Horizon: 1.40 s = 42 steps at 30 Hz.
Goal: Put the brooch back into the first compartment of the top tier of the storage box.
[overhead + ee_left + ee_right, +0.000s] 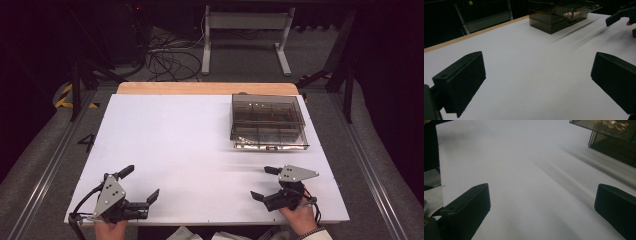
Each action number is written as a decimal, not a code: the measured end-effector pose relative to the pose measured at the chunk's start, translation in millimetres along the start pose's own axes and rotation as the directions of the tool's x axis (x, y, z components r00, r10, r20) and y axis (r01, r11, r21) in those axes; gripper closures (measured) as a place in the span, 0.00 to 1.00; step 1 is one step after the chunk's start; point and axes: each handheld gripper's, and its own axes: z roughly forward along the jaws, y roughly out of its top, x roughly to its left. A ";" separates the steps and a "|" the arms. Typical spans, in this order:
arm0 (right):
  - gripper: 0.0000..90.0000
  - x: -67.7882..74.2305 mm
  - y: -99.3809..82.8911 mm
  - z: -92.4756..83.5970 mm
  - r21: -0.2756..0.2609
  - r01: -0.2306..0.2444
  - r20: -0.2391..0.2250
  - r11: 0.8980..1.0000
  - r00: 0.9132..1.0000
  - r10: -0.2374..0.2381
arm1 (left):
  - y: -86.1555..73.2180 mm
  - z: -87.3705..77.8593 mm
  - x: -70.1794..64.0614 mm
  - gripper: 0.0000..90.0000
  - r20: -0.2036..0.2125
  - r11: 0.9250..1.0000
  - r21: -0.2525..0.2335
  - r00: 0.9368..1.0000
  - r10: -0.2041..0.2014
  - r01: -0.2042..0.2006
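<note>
A smoked clear box point(267, 121) with inner compartments stands on the white table top point(180, 145) at the back right. In the left gripper view the box point(556, 15) holds small pale and gold pieces point(571, 14); the right gripper view catches its corner point(614, 135) with gold jewellery point(612, 124) inside. My left gripper point(140, 184) rests near the front left edge, jaws wide open with nothing between them. My right gripper point(266, 183) sits at the front right, held by a hand point(300, 220), open too and empty.
A wooden strip point(205, 88) runs along the table's far edge. Behind it stand a white frame point(247, 35) and loose cables point(167, 55) on the floor. Dark stands flank both sides. The left gripper view shows the other gripper's jaw point(620, 16) at its upper right.
</note>
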 end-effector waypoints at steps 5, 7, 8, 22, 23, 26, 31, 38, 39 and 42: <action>0.02 1.6 0.1 2.4 0.016 0.021 0.017 1.000 1.000 -0.021 | -0.9 0.5 1.3 0.00 0.006 1.000 0.005 1.000 -0.010 0.010; 0.03 2.5 1.2 4.5 0.027 0.036 0.013 0.999 0.999 -0.036 | -1.0 0.4 1.9 0.00 0.004 1.000 0.001 1.000 -0.013 0.013; 0.03 3.0 2.1 6.1 0.043 0.044 0.009 0.998 0.999 -0.045 | -0.9 0.3 2.3 0.00 0.005 1.000 0.003 1.000 -0.011 0.011; 0.02 3.3 2.8 4.8 0.024 0.037 0.007 0.999 0.999 -0.037 | -0.8 0.8 2.1 0.00 0.004 1.000 0.002 1.000 -0.012 0.012; 0.02 3.2 2.8 4.7 0.022 0.036 0.008 0.999 0.999 -0.036 | -0.8 0.9 2.0 0.00 0.004 1.000 0.002 1.000 -0.013 0.013; 0.02 3.0 2.8 4.3 0.017 0.033 0.007 0.999 0.999 -0.034 | -0.9 1.2 1.7 0.00 0.007 1.000 0.003 1.000 -0.016 0.016; 0.02 3.2 2.8 4.2 0.014 0.032 0.006 0.999 0.999 -0.032 | -0.8 1.2 1.8 0.00 0.007 1.000 0.003 1.000 -0.013 0.013; 0.02 2.9 2.7 4.3 0.015 0.031 0.005 0.999 1.000 -0.031 | -0.8 1.2 1.8 0.00 0.008 1.000 0.003 1.000 -0.014 0.013; 0.02 3.0 2.7 4.2 0.015 0.029 0.004 0.999 1.000 -0.029 | -0.8 1.2 1.9 0.00 0.009 1.000 0.003 1.000 -0.014 0.014; 0.02 2.9 2.7 3.7 0.011 0.029 0.004 1.000 1.000 -0.029 | -0.8 1.4 2.4 0.00 0.005 1.000 0.004 1.000 -0.009 0.009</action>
